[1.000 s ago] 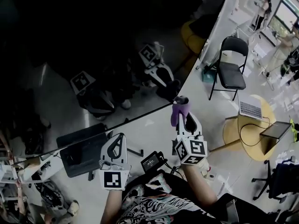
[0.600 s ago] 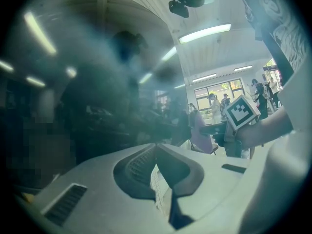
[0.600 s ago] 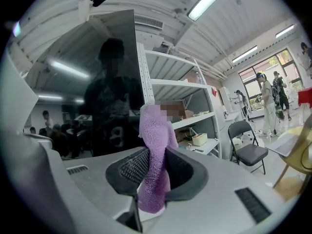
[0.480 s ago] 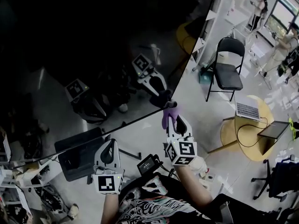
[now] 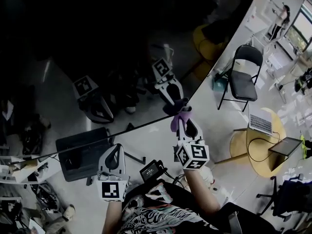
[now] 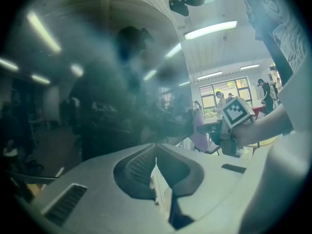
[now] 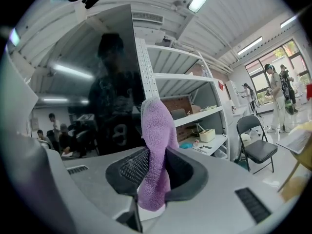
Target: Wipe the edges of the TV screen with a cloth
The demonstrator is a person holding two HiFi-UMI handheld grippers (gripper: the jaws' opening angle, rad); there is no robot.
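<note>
Fingers of my right gripper are clamped on the purple cloth, which stands up between them and folds over at the top. The cloth's lower end hangs out below the pads (a thick wad, filling the whole gap).

From the right gripper view, the cloth's top lies against the right-hand edge of the TV screen, just left of centre frame. The dark glass is to the left of the cloth and white shelving is behind it to the right.

From the head view, the right gripper sits just right of centre. The cloth at its tip meets the screen at the glass's lower right corner, where the bottom edge turns upward. The screen fills the upper left of the frame, and both marker cubes show mirrored in it.

My left gripper is lower and left of centre, below the screen's bottom edge and apart from the cloth. In its own view the left gripper has its fingers closed tip to tip with nothing held, facing the dark glass.

A black folding chair stands at the right of the head view, with a laptop on a round table below it.
</note>
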